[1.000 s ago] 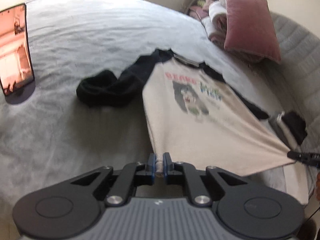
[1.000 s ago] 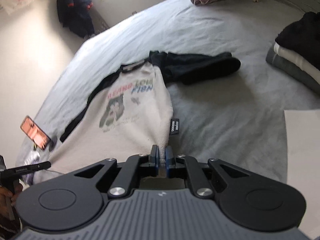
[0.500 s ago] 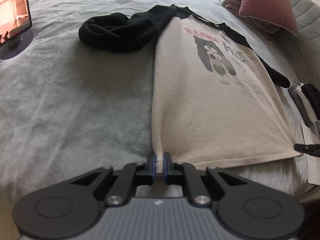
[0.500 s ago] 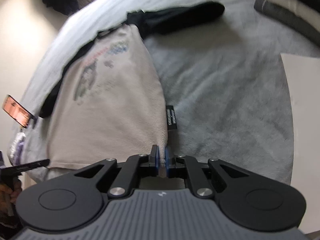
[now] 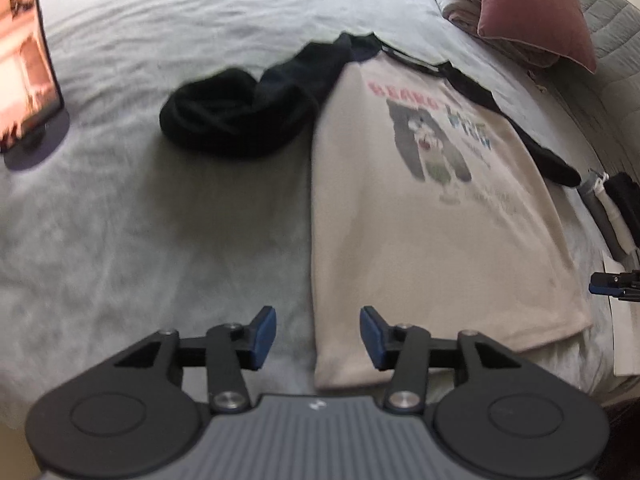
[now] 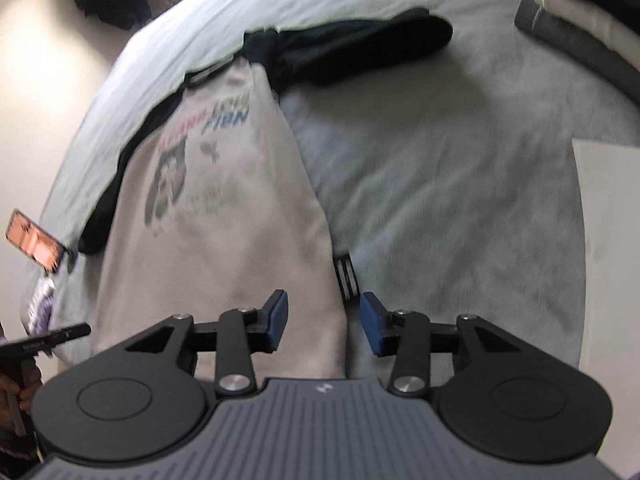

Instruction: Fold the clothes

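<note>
One shirt [image 5: 432, 240] lies flat on the grey bed [image 5: 160, 240], print side up, cream body with black sleeves. Two sleeves: one bunched in a heap [image 5: 240, 120] off the shoulder, the other lying straight [image 5: 552, 164] along the opposite edge. Hem sits at the near edge of the bed.

Left gripper [image 5: 318, 338]: fingers spread wide, holding nothing, hem corner lies between the two blue pads. Right gripper [image 6: 324, 328]: same, spread wide, empty, straddling the other hem corner beside one black side tag [image 6: 347, 278].

Also in view: one phone [image 5: 24, 68] propped on a stand, one pink pillow [image 5: 532, 12] over folded bedding, one stack of folded clothes [image 6: 580, 24], one white sheet [image 6: 612, 240] at bed edge.
</note>
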Action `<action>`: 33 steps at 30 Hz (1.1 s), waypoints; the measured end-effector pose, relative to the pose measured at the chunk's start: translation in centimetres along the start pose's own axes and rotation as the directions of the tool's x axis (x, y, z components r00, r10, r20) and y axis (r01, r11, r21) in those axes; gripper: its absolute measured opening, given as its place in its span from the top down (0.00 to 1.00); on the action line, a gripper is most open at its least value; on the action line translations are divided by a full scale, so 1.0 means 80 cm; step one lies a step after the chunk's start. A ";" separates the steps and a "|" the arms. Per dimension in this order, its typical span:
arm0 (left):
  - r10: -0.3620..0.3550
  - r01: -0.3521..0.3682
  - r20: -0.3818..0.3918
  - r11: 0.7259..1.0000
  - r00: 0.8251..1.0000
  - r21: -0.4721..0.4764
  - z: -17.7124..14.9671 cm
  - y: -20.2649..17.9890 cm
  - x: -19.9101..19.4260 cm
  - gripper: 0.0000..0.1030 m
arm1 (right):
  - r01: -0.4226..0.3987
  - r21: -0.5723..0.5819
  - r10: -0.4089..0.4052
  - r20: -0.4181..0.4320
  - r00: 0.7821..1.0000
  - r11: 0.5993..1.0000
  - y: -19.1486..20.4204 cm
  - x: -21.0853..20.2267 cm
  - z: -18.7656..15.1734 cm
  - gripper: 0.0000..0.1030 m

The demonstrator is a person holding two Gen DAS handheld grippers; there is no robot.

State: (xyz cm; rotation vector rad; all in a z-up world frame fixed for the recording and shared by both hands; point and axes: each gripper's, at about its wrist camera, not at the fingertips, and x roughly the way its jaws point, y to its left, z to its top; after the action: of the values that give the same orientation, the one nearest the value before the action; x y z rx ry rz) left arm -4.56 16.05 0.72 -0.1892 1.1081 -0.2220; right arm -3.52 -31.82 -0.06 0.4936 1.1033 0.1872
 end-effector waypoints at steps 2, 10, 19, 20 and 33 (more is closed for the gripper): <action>0.010 -0.010 0.016 1.000 1.000 0.000 0.014 -0.006 -0.001 0.45 | -0.007 0.019 0.007 0.021 1.000 1.000 -0.001 0.001 0.014 0.57; -0.025 0.023 0.074 0.999 0.997 0.030 0.065 -0.057 0.018 0.40 | -0.098 0.124 0.076 0.171 0.982 0.987 -0.018 0.016 0.081 0.57; -0.060 0.054 0.095 0.996 0.994 0.067 0.142 -0.140 0.081 0.40 | 0.032 0.096 -0.059 0.295 0.954 0.995 -0.030 0.049 0.149 0.56; -0.065 0.058 0.096 0.996 0.993 0.070 0.152 -0.150 0.089 0.40 | 0.048 0.082 -0.072 0.310 0.948 0.995 -0.032 0.048 0.155 0.55; -0.083 0.072 0.139 0.994 0.987 0.082 0.263 -0.264 0.199 0.40 | 0.213 -0.110 -0.160 0.365 0.917 0.971 -0.071 0.081 0.205 0.46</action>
State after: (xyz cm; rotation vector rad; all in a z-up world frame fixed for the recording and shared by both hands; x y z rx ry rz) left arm 19.45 -7.75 1.65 -0.1774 0.9497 -0.3154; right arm 13.42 -39.07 -2.13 0.2709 0.7696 0.0087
